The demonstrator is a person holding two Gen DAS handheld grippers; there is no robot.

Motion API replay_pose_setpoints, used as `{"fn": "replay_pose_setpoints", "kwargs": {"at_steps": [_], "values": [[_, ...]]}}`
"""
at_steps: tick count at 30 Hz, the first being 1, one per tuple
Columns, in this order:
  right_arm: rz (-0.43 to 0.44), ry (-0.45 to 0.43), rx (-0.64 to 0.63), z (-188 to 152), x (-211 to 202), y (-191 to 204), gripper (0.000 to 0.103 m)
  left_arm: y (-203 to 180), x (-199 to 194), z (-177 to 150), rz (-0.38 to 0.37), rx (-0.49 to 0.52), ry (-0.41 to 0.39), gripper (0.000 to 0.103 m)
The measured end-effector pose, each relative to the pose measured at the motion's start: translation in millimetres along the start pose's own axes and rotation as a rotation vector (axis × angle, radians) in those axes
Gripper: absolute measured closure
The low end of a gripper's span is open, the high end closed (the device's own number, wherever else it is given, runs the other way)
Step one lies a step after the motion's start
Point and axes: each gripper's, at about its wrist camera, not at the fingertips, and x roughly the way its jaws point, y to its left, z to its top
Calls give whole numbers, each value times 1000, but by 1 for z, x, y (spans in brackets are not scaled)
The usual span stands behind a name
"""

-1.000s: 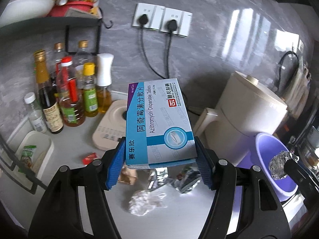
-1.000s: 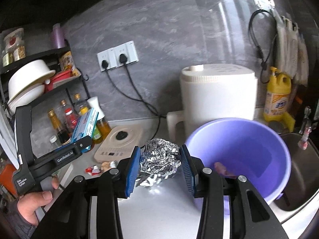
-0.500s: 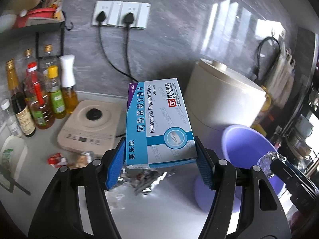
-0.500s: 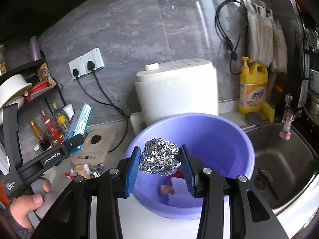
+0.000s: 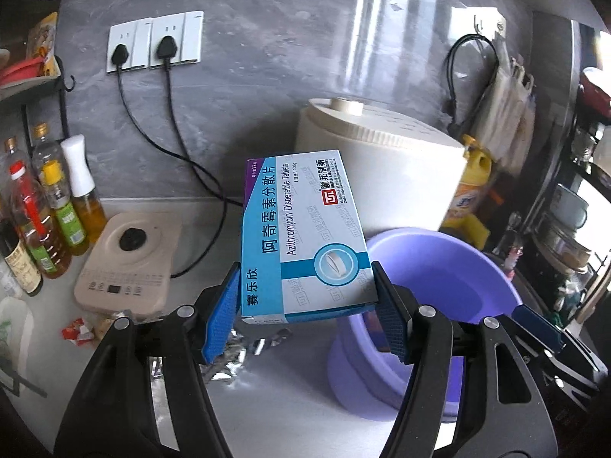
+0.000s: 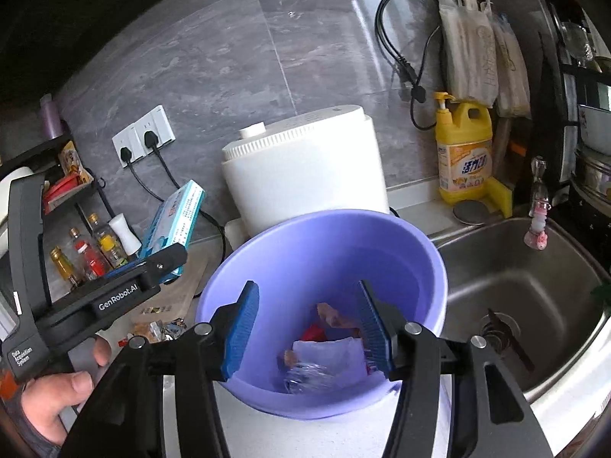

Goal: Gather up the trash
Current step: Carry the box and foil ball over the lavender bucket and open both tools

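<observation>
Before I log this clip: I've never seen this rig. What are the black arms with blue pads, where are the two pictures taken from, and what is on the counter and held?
No robot here: a person's hand holds a two-fingered claw, one in each hand, with a camera looking along each claw's fingers. One picture is from the left claw, the other from the right claw.

The left claw is shut on a blue medicine box. The right claw is opening over a purple basin with nothing between its pads; a blurred foil ball lies in the basin among other scraps.

On the counter: a white appliance, a beige cooker, oil bottles, loose wrappers, beside a sink.
</observation>
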Motion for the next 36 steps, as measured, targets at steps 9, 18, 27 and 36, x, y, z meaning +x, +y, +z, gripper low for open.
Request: {"fn": "replay_pose_setpoints", "kwargs": {"at_steps": [9, 18, 27, 36], "values": [[-78, -20, 38, -3, -26, -14, 50, -24, 7, -2, -68, 51, 20, 38], [-145, -29, 68, -6, -43, -28, 50, -49, 17, -3, -129, 76, 53, 38], [-134, -34, 61, -4, -43, -26, 50, -55, 20, -10, -176, 88, 119, 32], [-68, -14, 23, -5, -31, 6, 50, -5, -4, -6, -91, 16, 82, 31]]}}
